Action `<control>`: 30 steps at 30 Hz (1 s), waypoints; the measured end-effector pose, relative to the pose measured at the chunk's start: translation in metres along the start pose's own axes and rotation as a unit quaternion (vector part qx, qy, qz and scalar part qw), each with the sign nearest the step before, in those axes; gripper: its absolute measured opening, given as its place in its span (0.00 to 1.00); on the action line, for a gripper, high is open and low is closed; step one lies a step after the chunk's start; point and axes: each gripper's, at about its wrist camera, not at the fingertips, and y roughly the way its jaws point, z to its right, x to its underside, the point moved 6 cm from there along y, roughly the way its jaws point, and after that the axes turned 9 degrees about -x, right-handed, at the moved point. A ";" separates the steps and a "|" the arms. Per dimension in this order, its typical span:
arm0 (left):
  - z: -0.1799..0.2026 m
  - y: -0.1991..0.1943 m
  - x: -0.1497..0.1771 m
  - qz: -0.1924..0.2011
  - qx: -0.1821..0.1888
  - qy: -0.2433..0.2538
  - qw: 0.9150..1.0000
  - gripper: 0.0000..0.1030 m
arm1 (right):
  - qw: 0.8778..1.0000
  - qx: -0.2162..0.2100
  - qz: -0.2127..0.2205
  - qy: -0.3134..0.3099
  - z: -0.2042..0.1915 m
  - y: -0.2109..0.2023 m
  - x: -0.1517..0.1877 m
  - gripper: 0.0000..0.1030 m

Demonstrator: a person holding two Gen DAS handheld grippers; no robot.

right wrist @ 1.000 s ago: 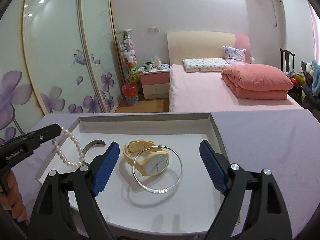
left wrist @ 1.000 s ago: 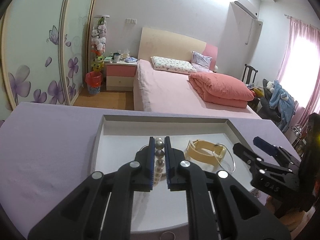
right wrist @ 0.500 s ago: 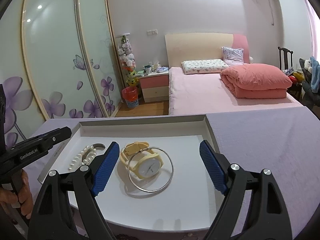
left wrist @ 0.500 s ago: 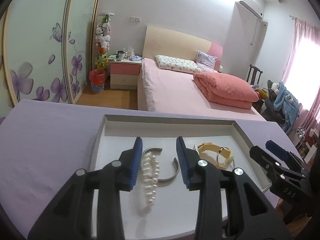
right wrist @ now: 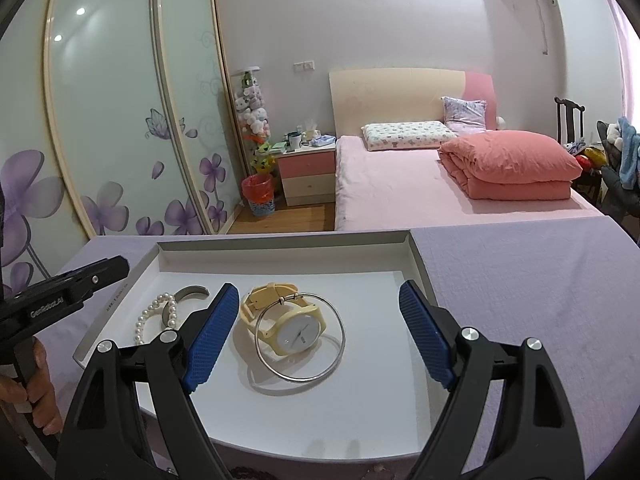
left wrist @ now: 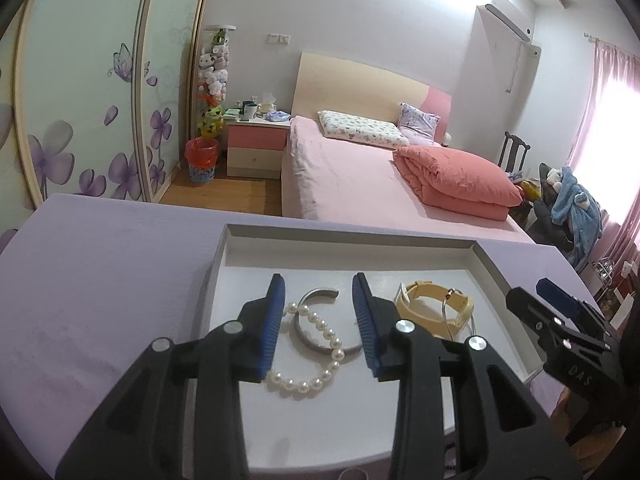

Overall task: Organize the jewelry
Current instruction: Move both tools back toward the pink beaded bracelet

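Left hand-held gripper (left wrist: pixel 318 320) hangs over the white tray (left wrist: pixel 348 238), jaws spread apart and holding nothing. The pearl bracelet (left wrist: pixel 316 354) lies flat on the tray floor right between those blue pads, its loose curve draped across the silver cuff bangle (left wrist: pixel 316 320) and its long axis running from the tray's left wall toward the near edge. Over to the right hand-held gripper (right wrist: pixel 316 334): wide open and empty too. The yellow watch (right wrist: pixel 290 322) sits between its fingers, face up, strap trailing toward the tray's far wall. A thin silver hoop bangle (right wrist: pixel 300 338) rings the watch face, leaning on it. The tray rests on the lilac-covered bench (right wrist: pixel 540 280), towards its near edge.
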 end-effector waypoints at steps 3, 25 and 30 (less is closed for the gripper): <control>-0.006 -0.011 0.007 -0.001 0.002 0.002 1.000 0.35 | 1.000 0.004 0.000 -0.004 0.000 -0.005 0.000 0.80; -0.030 -0.123 0.117 -0.024 0.027 -0.004 0.999 0.45 | 0.998 0.029 -0.029 -0.047 -0.026 -0.119 0.086 0.83; -0.025 -0.113 0.129 -0.048 0.023 -0.002 0.999 0.45 | 0.998 0.032 -0.036 -0.029 -0.026 -0.132 0.106 0.83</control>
